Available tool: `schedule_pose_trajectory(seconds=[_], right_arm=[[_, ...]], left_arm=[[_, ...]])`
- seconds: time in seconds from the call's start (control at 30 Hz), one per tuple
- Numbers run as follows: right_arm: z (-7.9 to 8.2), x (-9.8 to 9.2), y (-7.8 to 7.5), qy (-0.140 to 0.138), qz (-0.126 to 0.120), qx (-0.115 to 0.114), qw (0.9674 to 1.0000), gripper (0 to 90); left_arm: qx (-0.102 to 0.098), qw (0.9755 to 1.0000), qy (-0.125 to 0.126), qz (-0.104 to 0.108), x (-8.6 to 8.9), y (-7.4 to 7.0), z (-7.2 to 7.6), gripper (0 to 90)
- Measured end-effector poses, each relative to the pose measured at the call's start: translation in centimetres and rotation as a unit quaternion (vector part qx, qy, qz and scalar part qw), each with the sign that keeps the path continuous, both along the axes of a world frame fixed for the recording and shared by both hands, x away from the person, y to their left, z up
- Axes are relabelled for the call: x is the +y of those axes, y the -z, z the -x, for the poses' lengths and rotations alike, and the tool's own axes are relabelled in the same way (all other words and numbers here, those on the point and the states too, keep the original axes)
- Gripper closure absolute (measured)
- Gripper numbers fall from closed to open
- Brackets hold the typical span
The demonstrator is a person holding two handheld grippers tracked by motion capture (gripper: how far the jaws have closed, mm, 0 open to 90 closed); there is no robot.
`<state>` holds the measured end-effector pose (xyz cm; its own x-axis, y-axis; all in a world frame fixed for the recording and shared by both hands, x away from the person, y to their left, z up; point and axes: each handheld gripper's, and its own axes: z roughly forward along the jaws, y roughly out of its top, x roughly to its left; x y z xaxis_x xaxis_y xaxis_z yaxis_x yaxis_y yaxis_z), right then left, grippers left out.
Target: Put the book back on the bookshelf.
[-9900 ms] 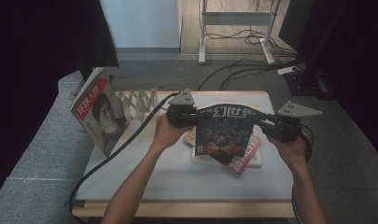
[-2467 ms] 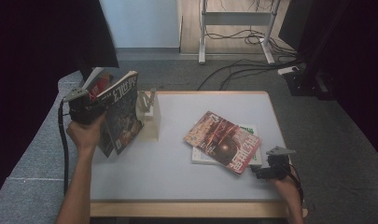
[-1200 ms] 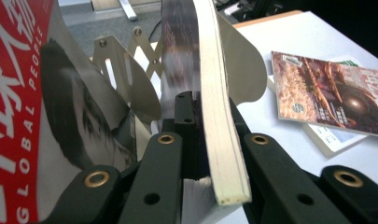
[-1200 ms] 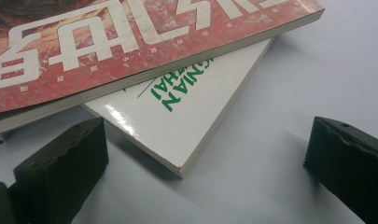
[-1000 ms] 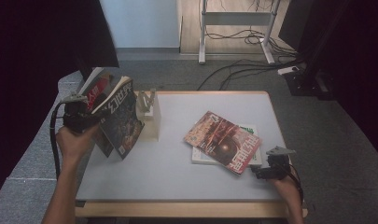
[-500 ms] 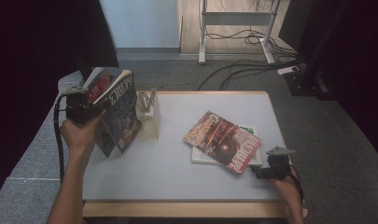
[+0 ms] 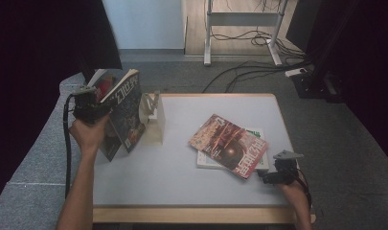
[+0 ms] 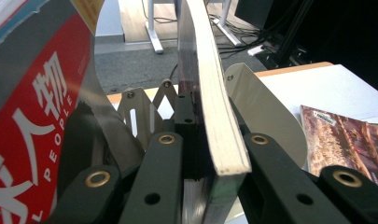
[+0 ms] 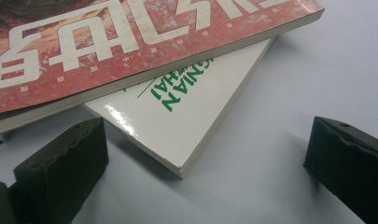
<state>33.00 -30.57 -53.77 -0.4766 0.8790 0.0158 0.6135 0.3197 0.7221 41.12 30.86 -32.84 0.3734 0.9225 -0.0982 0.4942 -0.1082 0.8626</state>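
Observation:
My left gripper is shut on the edge of a dark-covered magazine and holds it upright at the table's left end, against a beige metal bookend rack. In the left gripper view the magazine's pale page edge runs up between the jaws of the left gripper. A red-covered magazine stands just behind, to its left. My right gripper rests open near the right front, beside a red magazine lying on a white book. The white book's corner lies between the open pads.
The rack's curved metal plate stands just right of the held magazine. The white table has bare room in the middle and front. Grey floor, cables and a desk frame lie beyond the far edge.
My left hand has carried the dark magazine a little to the right and away, closer to the rack. The right gripper has stayed in place.

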Motion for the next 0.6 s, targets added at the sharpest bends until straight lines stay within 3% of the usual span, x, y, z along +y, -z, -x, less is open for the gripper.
schedule_pose_trajectory(seconds=[0.27, 0.6], right_arm=[[0.0, 0.0, 0.0, 0.000, 0.000, 0.000, 1.0000, 0.0], [0.0, 0.0, 0.0, 0.000, 0.000, 0.000, 1.0000, 0.0]], left_arm=[[0.001, 0.9999, 0.001, -0.016, 0.1, 0.6, 0.5, 82.3], [-0.002, 0.9999, -0.008, -0.012, 0.4, 0.9, 1.0, 80.9]])
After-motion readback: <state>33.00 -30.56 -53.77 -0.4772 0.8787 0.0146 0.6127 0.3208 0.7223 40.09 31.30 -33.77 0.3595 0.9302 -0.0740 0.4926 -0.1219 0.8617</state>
